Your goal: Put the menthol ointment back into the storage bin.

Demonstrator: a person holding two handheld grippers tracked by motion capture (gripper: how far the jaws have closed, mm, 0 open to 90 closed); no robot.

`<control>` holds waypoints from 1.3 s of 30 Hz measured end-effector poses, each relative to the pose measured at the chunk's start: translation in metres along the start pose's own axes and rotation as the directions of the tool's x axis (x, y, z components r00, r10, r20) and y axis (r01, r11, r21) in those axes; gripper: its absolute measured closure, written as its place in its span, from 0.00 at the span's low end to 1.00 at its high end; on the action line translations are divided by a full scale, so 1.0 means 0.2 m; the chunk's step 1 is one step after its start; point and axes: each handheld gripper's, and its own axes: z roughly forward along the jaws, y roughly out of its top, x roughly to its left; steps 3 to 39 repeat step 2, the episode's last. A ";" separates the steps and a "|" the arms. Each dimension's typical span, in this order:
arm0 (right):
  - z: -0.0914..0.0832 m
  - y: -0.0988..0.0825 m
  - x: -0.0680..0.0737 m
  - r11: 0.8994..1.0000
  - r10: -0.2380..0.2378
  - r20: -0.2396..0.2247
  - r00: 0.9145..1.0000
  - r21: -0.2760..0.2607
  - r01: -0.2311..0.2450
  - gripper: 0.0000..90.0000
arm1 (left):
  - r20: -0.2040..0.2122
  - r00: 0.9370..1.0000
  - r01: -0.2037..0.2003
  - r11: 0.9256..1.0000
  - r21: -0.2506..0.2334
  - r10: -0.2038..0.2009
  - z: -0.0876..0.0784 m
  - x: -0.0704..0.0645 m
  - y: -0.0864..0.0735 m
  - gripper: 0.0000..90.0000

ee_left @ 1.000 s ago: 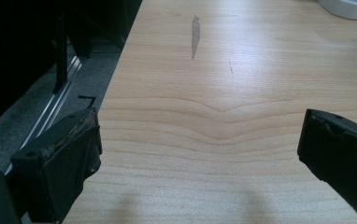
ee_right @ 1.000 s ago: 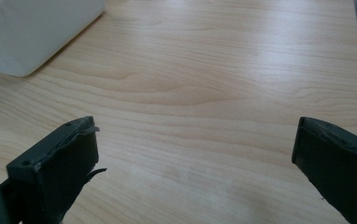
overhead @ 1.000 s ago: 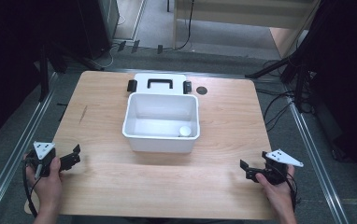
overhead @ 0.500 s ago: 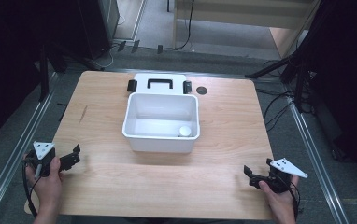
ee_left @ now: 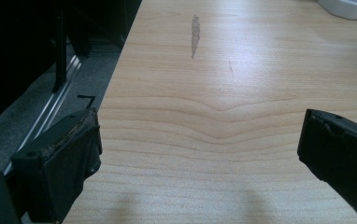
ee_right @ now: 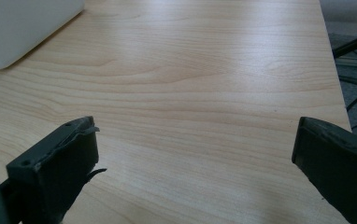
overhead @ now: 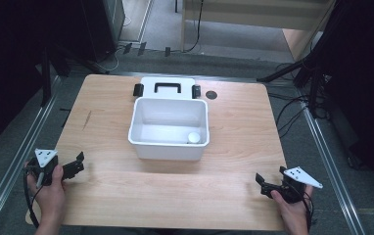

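Observation:
A white plastic bin (overhead: 169,147) stands in the middle of the wooden table (overhead: 234,127), with a small white ball (overhead: 193,137) in its front right corner. Its white lid (overhead: 168,87), with a black handle and black latches, lies flat just behind it. My left gripper (overhead: 79,163) rests at the table's front left, open and holding nothing; its jaws stand wide apart over bare wood (ee_left: 200,140). My right gripper (overhead: 265,185) sits at the front right, also open and holding nothing (ee_right: 195,149). A corner of the bin (ee_right: 22,28) shows in the right gripper view.
A small dark round disc (overhead: 211,94) lies on the table beside the lid's right latch. A grey smear (ee_left: 195,35) marks the wood at the left. Metal rails (overhead: 13,161) run along both sides of the table, and cables (overhead: 292,110) trail on the floor at the right.
My right gripper has drawn back toward the table's front right corner. The left gripper has hardly moved.

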 end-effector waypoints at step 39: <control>0.00 0.00 -0.01 1.000 0.014 -0.007 1.000 0.003 -0.014 0.01 | 0.002 1.000 0.002 1.000 0.006 -0.002 0.00 0.00 0.00 0.01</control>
